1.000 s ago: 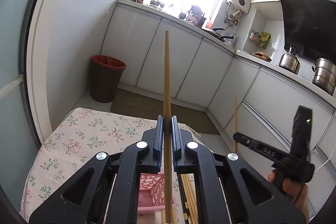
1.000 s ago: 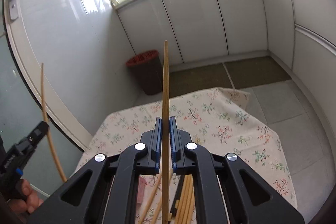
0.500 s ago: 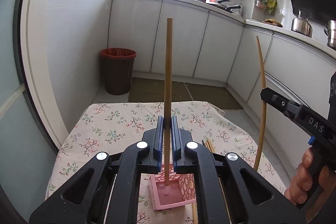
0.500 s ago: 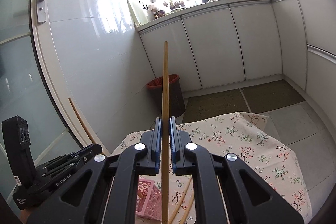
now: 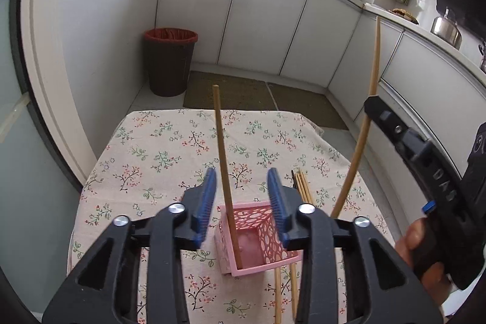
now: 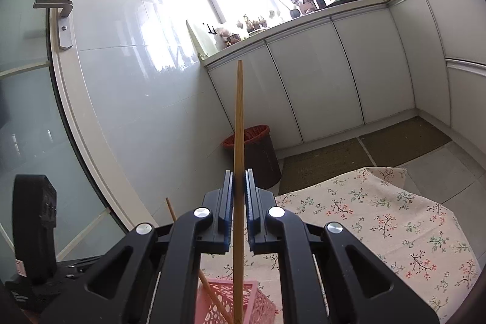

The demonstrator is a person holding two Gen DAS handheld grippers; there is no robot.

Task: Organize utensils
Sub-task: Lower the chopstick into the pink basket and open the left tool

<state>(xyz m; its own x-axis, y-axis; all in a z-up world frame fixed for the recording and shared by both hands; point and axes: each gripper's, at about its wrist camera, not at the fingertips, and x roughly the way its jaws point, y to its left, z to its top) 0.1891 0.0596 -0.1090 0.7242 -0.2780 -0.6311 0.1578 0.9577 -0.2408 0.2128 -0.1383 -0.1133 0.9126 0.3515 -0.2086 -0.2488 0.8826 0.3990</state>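
A pink perforated basket [image 5: 267, 236] stands on the floral tablecloth [image 5: 170, 148]. One wooden chopstick [image 5: 224, 172] leans inside it, free between my left gripper's [image 5: 242, 190] open jaws. My right gripper [image 6: 239, 190] is shut on a second chopstick [image 6: 238, 141], held upright with its lower end above the basket [image 6: 261, 302]. The right gripper also shows in the left wrist view [image 5: 404, 138] with its chopstick [image 5: 364, 126]. The released chopstick shows in the right wrist view [image 6: 212, 293], leaning in the basket.
Several loose chopsticks [image 5: 302, 187] lie on the cloth right of the basket. A dark bin with a red liner [image 5: 170, 59] stands on the floor beyond the table. White cabinets [image 5: 267, 20] line the far wall. A glass door [image 6: 27, 111] is at the left.
My left gripper has opened and let go of its chopstick, which now leans in the basket. My right gripper has brought its chopstick closer, over the basket.
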